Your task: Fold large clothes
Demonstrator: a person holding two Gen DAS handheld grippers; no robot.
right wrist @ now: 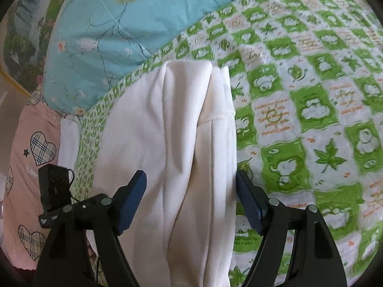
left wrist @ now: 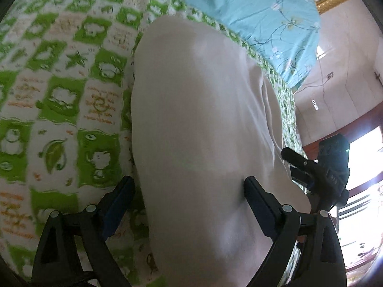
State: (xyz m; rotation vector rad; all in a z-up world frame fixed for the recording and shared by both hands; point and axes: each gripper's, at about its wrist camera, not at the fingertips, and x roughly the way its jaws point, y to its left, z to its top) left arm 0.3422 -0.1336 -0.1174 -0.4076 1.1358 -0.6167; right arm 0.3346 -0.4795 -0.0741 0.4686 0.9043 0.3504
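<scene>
Closest in the left wrist view, the left gripper (left wrist: 189, 186) points forward and slightly down over the bed, its two dark fingers (left wrist: 257, 201) spread wide apart with the white garment (left wrist: 198, 124) running up between them; whether either pad touches the cloth cannot be told, since this view is blurred. In the right wrist view the right gripper (right wrist: 191, 181) takes much the same pose, its two fingers (right wrist: 132, 191) also held well apart, straddling the same white garment (right wrist: 167, 131) without clamping it. There is one garment, folded lengthwise into a long strip with several soft vertical creases and a seam edge on its right side, lying along the edge of the bed on the green-and-white checked sheet (right wrist: 311, 110) (printed with cartoon animals, leaves and orange writing). Beside the garment in the left view, at the right, the other gripper's black body (left wrist: 332, 167) shows with a small green light. Beyond the strip's far end lies one light blue floral quilt (right wrist: 124, 28), bunched at the head of the bed. At the left of the right view hangs one pink cloth with plaid hearts (right wrist: 31, 162), three hearts showing, and farther off a framed landscape picture (right wrist: 26, 38) stands against the wall.
</scene>
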